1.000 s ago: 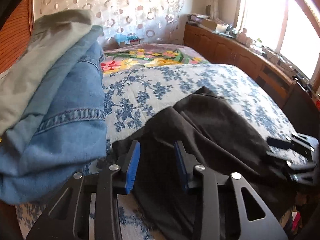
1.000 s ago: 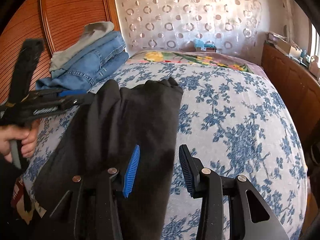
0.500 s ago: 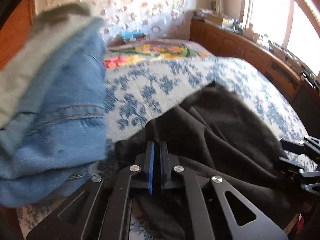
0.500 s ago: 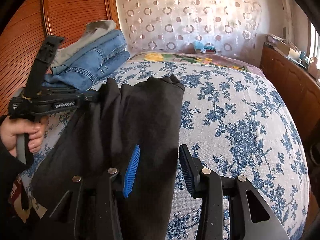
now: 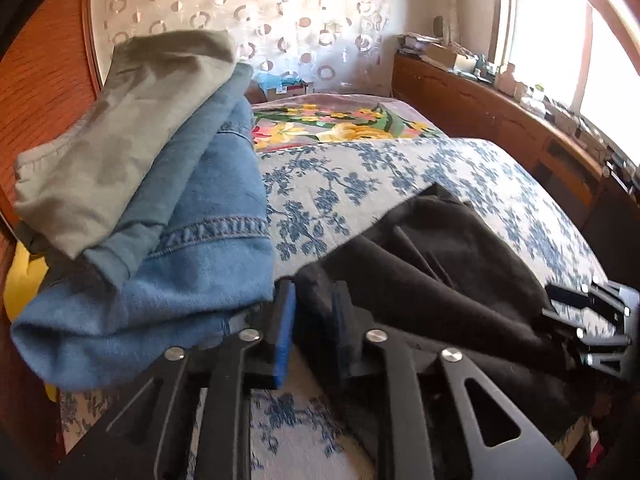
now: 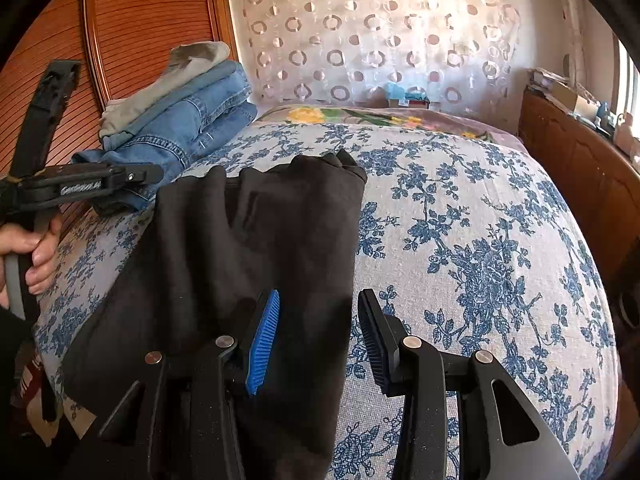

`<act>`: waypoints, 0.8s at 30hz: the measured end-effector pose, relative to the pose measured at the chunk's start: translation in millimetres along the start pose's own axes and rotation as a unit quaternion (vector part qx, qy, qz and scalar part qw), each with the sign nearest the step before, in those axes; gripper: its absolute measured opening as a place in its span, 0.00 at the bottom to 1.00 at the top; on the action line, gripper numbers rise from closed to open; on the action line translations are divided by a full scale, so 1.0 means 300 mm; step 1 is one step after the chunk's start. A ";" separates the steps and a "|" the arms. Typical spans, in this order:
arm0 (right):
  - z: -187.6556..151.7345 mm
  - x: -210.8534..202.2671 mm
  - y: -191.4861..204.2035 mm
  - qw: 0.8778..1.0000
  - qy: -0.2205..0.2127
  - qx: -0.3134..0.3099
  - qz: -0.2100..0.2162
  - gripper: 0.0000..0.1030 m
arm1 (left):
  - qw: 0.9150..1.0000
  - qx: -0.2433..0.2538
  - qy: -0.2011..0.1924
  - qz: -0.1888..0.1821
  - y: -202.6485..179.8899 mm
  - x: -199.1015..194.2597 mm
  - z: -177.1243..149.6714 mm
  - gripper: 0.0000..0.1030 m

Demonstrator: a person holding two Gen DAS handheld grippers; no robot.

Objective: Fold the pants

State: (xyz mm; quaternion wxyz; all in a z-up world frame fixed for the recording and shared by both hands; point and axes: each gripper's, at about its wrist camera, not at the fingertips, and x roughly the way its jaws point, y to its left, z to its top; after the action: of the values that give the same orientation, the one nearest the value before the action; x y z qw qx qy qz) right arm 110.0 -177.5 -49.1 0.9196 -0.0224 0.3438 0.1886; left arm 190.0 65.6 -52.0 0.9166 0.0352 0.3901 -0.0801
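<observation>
Black pants (image 6: 260,240) lie lengthwise on the blue-flowered bedspread (image 6: 480,240), folded into a long strip. In the left wrist view a bunched edge of the pants (image 5: 440,280) stands between the pads of my left gripper (image 5: 314,292). Its jaws are opening and stand a little apart around that fold. From the right wrist view the left gripper (image 6: 132,176) sits at the strip's far left edge, held by a hand (image 6: 36,248). My right gripper (image 6: 318,300) hovers open over the near right edge of the pants, gripping nothing. It also shows as the right gripper (image 5: 592,320) at the picture's edge.
A pile of folded jeans with a grey garment on top (image 6: 188,120) sits at the bed's far left, right beside the left gripper. A wooden wardrobe door (image 6: 152,20) stands behind it. A low wooden cabinet (image 6: 580,160) runs along the right side.
The left gripper shut on the pants' edge half a second ago and has since parted its jaws. It drew back slightly toward the jeans pile. The right gripper has not moved.
</observation>
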 end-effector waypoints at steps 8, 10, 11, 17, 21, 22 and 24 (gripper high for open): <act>-0.001 0.003 -0.002 1.000 0.001 0.001 0.001 0.41 | 1.000 0.011 -0.020 -0.017 -0.060 -0.085 -0.064 0.78; -0.001 0.004 -0.002 1.000 0.002 0.000 0.000 0.41 | 0.999 0.014 -0.019 -0.022 -0.073 -0.098 -0.079 0.78; -0.001 0.004 -0.002 1.000 0.002 0.001 0.000 0.41 | 0.999 0.017 -0.019 -0.020 -0.080 -0.104 -0.088 0.78; -0.001 0.004 -0.003 1.000 0.002 0.001 0.001 0.41 | 0.999 0.025 -0.014 -0.026 -0.108 -0.132 -0.143 0.78; 0.000 0.000 -0.004 1.000 -0.002 0.002 -0.003 0.41 | 0.999 0.023 -0.009 -0.028 -0.118 -0.145 -0.185 0.78; 0.001 -0.006 -0.001 1.000 -0.004 -0.001 -0.009 0.41 | 0.999 0.022 -0.006 -0.028 -0.122 -0.146 -0.198 0.78; 0.001 -0.020 0.008 1.000 -0.004 -0.003 -0.009 0.41 | 0.999 0.022 -0.002 -0.029 -0.126 -0.150 -0.226 0.78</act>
State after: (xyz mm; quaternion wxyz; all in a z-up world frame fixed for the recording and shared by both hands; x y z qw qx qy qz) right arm 105.1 -177.2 -44.8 0.9228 -0.0278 0.3390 0.1811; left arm 104.5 42.3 -66.8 0.9138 0.0436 0.3870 -0.1157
